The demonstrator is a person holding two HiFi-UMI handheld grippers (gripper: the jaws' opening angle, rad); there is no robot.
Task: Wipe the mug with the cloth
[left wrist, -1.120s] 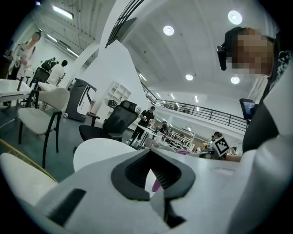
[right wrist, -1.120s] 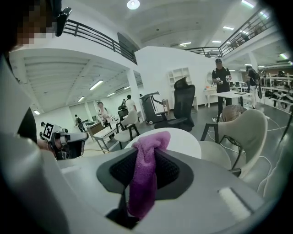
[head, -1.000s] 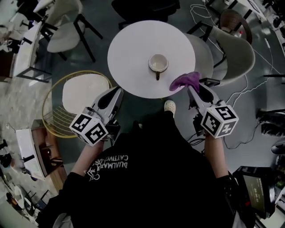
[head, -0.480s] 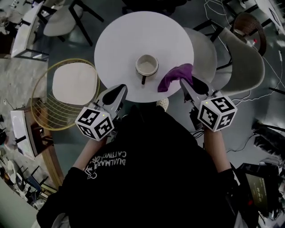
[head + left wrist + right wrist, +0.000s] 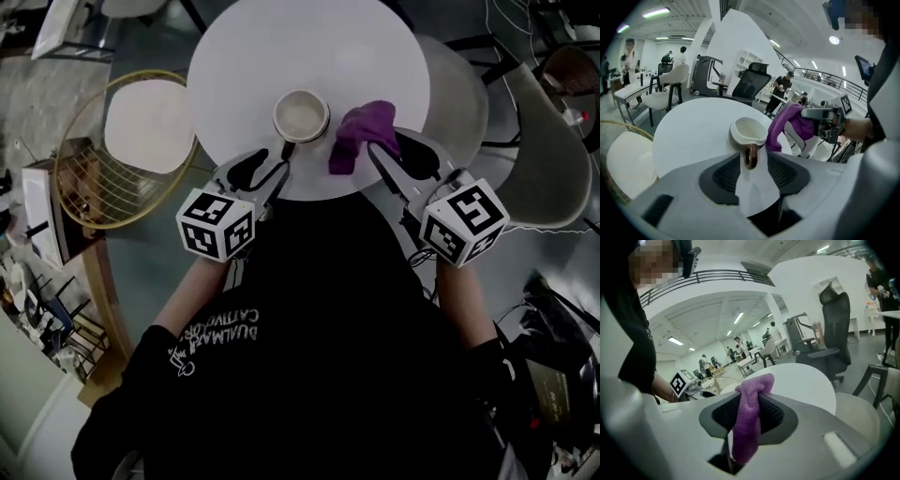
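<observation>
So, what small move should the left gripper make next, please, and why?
Probably close on the mug handle: the left gripper's jaws have just been opening and the handle sits between their tips, ungripped; the right gripper holds the cloth.

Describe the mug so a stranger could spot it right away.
Find the round white table. Near its edge closest to the person stands the mug, left of a purple cloth. It's the only cup there, cream with a brown handle.
</observation>
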